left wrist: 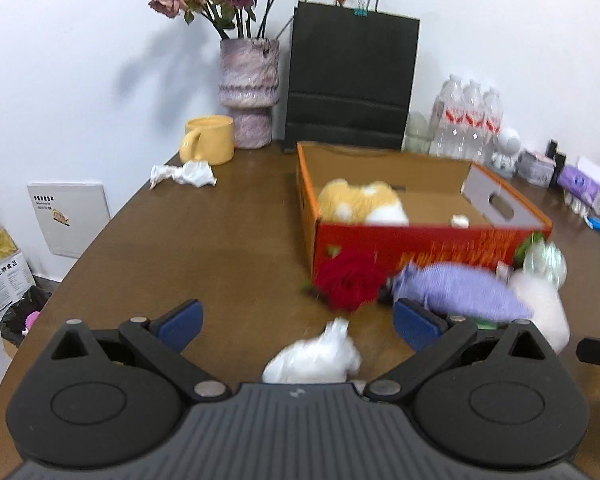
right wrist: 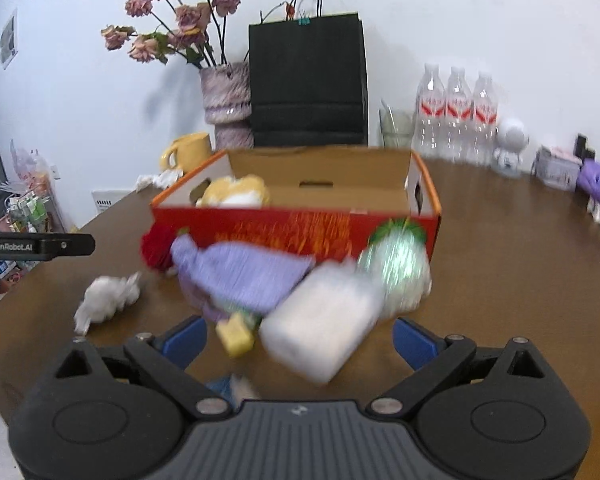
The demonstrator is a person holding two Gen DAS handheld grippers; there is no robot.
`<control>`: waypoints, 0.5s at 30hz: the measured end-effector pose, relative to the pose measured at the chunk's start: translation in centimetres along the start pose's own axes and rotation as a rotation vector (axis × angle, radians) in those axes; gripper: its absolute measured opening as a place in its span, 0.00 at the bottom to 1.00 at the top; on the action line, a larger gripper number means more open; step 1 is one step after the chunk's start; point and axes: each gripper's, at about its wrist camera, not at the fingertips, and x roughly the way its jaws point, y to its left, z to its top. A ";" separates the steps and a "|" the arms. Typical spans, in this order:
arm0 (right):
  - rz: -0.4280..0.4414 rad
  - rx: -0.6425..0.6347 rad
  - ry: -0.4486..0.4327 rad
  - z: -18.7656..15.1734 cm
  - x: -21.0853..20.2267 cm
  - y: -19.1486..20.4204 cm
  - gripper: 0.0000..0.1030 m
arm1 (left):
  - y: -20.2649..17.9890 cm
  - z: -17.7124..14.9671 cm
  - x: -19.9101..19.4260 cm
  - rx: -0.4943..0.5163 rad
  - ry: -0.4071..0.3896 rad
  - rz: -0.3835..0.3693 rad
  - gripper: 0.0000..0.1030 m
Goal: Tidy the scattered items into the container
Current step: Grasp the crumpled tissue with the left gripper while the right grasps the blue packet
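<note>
Crumpled tissue (left wrist: 314, 356) sits between the spread, empty left tool (left wrist: 296, 324) — next, close and carry it to the box (left wrist: 432, 240); right tool (right wrist: 298, 338) also spread.

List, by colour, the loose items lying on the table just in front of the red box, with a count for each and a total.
White: 2, the crumpled tissue and the white packet
Purple: 1, the knitted cloth
Red: 1, the red rose
Yellow: 1, the small yellow block
Green and silver: 1, the shiny ball
Total: 6
</note>
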 end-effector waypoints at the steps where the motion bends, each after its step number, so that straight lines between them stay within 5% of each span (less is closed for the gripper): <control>1: -0.008 0.008 0.001 -0.6 -0.1 0.3 0.97 | 0.2 -0.4 0.0 0.011 0.006 -0.002 1.00; 15: -0.183 0.157 0.048 -5.7 1.2 6.2 0.97 | 0.9 -2.5 2.7 0.247 0.045 -0.158 1.00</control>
